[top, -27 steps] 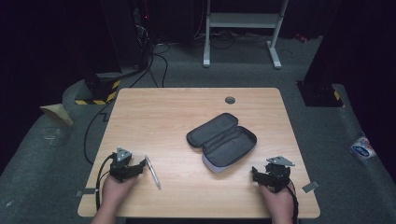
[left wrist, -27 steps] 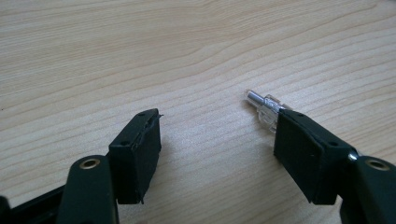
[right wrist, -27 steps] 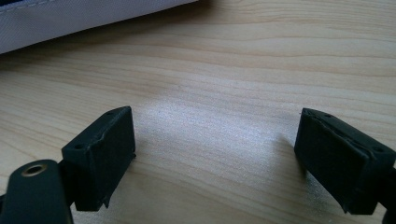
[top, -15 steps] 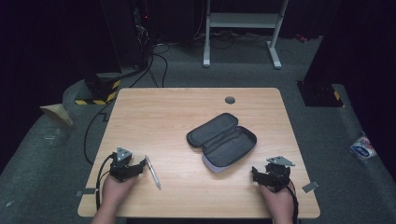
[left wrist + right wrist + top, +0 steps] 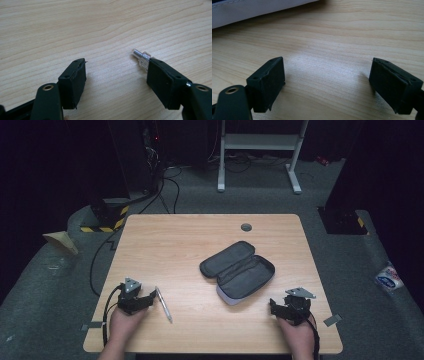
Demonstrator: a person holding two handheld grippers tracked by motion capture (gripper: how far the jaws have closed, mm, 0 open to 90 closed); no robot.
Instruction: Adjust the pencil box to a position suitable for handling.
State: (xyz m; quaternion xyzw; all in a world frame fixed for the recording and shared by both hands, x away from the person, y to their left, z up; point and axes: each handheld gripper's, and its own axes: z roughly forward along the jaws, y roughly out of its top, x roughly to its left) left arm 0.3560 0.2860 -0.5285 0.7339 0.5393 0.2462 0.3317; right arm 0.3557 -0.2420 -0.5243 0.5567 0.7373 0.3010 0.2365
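In the high view, the left gripper [image 5: 145,301] is held low at the near left of the wooden surface [image 5: 180,245], with a pen [image 5: 163,304] lying just beside its fingers, toward the middle. The right gripper [image 5: 278,307] is held at the near right, close to the front edge. An open pencil case [image 5: 239,272] lies between them, farther back, with wide bare wood around it. The forearms are cut off by the bottom edge.

In the left gripper view, the fingers [image 5: 73,80] are spread apart with bare wood between them. The pen [image 5: 140,56] is largely hidden behind the right-hand finger; only its metal tip and clear barrel are seen.

In the right gripper view, the fingers [image 5: 268,80] are open and nothing is held. The case's pale edge [image 5: 249,11] is cut off at the top.
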